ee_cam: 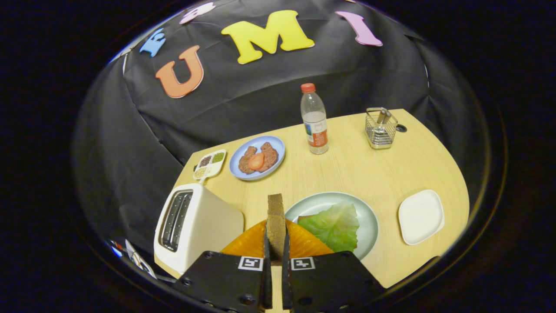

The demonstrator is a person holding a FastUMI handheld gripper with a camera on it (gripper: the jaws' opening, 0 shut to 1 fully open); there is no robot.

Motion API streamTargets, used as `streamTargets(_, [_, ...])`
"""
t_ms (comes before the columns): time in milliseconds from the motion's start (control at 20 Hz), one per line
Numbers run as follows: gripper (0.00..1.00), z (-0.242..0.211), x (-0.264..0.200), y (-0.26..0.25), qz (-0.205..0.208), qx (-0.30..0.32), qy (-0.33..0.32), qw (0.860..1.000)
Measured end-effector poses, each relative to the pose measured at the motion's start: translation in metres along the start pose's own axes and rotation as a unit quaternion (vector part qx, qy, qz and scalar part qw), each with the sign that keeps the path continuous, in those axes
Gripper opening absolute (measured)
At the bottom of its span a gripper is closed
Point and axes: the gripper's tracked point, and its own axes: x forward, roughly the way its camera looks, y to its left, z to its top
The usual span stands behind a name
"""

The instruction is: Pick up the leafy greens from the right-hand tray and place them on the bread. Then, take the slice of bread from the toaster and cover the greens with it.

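Gripper jaws clamped on bread slice

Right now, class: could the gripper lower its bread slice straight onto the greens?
Probably yes. The gripper holds the bread slice upright, and the leafy greens lie uncovered on the plate just ahead to the right.

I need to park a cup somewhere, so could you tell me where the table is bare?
Bare wood lies between the bottle, wire holder and green plate. Crowded: toaster, orange plate beside the gripper holding bread.

Showing matt pale wood on the table, glossy white plastic on the toaster, shiny wire metal on the caddy.
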Motion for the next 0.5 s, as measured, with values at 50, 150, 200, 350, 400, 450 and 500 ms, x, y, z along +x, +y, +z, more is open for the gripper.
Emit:
streamTargets(50, [0.08,-0.003,0.004,-0.008,0.001,0.008,0.002,1.000])
streamTargets(150, [0.08,-0.008,0.012,-0.019,0.007,0.020,0.008,1.000])
streamTargets(200, [0.08,-0.009,0.015,-0.025,0.009,0.025,0.009,1.000])
streamTargets(350, [0.08,-0.010,0.019,-0.044,0.008,0.026,0.004,1.000])
streamTargets(400, [0.08,-0.012,0.021,-0.050,0.006,0.029,0.003,1.000])
streamTargets(450, [0.09,-0.013,0.021,-0.055,0.009,0.032,0.007,0.999])
streamTargets(500, [0.09,-0.015,0.024,-0.061,0.011,0.036,0.009,0.999])
